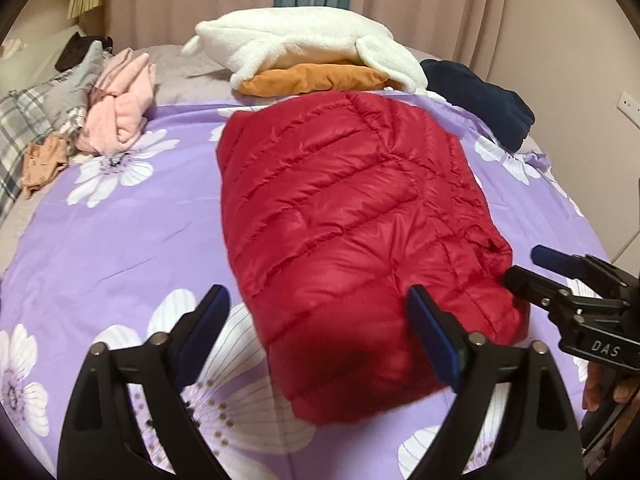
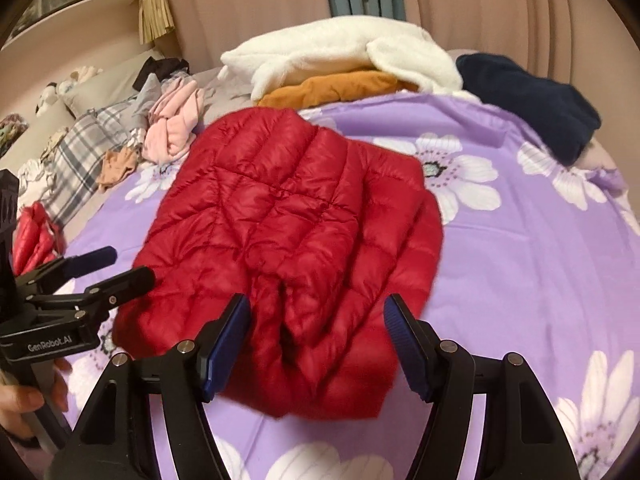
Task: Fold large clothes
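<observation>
**Red puffer jacket folded on the floral bedspread**

Red puffer jacket (image 1: 352, 216) lies folded in a compact bundle on the purple floral bedspread (image 1: 120, 232). The left gripper (image 1: 320, 332) and right gripper (image 2: 316, 336) hover over its near edge, fingers spread wide, holding nothing. A white fleece (image 1: 304, 40) sits beyond.

From my left wrist camera I see the left gripper (image 1: 318, 320) spread wide, its right finger (image 1: 434, 340) over the near edge of the folded red puffer jacket (image 1: 352, 216), the other over the purple floral sheet (image 1: 120, 240). I can't tell whether it touches. At four o'clock the right gripper (image 1: 524, 268) sits parted beside the jacket's corner. At twelve o'clock a white fleece (image 1: 304, 40) lies on an orange garment (image 1: 320, 78); navy cloth (image 1: 484, 100) at two, pink clothes (image 1: 120, 108) at ten.
</observation>
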